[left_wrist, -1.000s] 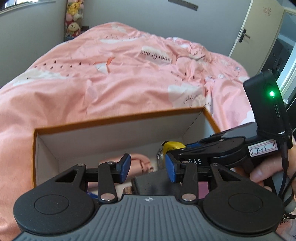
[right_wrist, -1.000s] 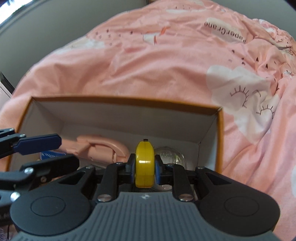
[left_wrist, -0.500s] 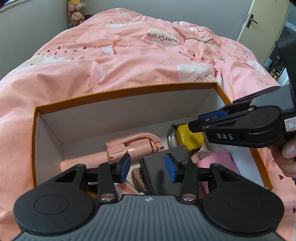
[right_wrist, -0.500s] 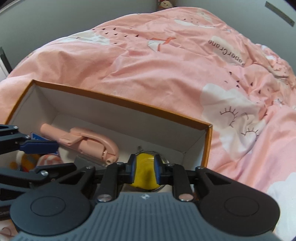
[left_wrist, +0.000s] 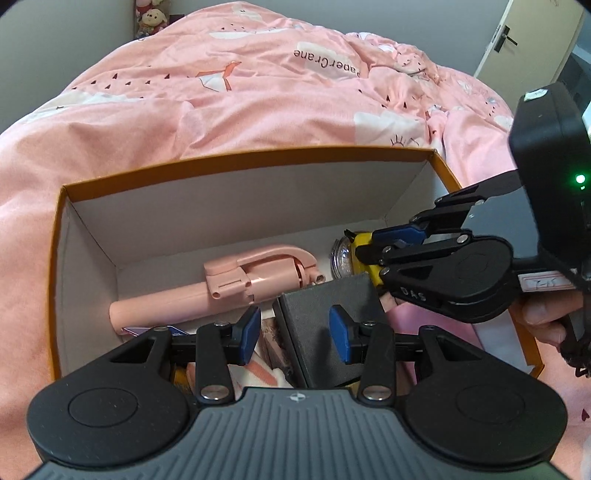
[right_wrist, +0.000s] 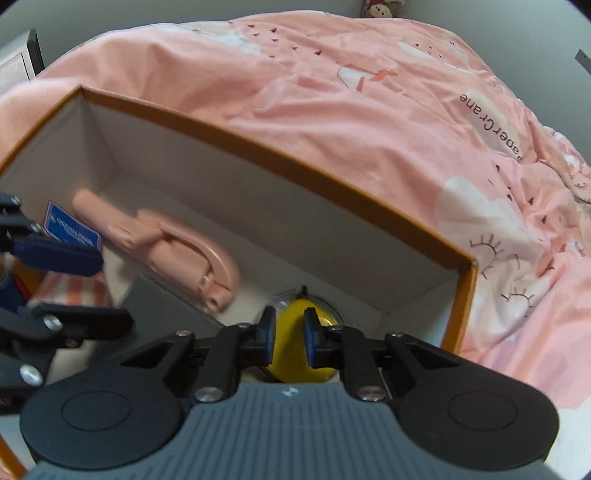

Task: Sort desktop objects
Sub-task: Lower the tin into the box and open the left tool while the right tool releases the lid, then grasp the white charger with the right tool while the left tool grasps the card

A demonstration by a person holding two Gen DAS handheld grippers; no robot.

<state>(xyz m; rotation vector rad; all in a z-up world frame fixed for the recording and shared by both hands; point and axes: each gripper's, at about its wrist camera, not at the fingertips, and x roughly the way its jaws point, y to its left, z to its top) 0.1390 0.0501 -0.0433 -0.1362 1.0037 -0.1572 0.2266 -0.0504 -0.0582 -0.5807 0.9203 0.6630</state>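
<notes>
Right gripper [right_wrist: 287, 338]: your blue pads sit on both sides of the yellow object [right_wrist: 295, 350], touching or nearly so; can't tell if they're still clamped on it.
Yellow object: low in the box's right far corner, resting on or against a clear round piece [left_wrist: 341, 254]. Can't tell what either item is.
Left gripper [left_wrist: 294, 329]: your fingers are apart, holding nothing, hovering over the dark grey case [left_wrist: 325, 306].
Dark grey case: lies tilted in the box, just left of the yellow object.
Pink handheld device [left_wrist: 236, 282]: lies along the far wall of the box, round head end near the clear piece.
Blue card [right_wrist: 72, 230]: beside the pink device's handle; white print, first word looks like "OCEAN", rest too blurred.
Striped pink-white item [left_wrist: 266, 369]: under your left fingers, partly hidden.
Box [left_wrist: 240, 162]: orange rim, white inside, sits on the bedspread [left_wrist: 221, 103].
Writing: bedspread reads "PaperCrane"; your right gripper's body shows "DAS", plus a white tag with handwriting you can't read.
Background: door [left_wrist: 517, 40] far right, plush toys [left_wrist: 151, 18] in the far corner.
</notes>
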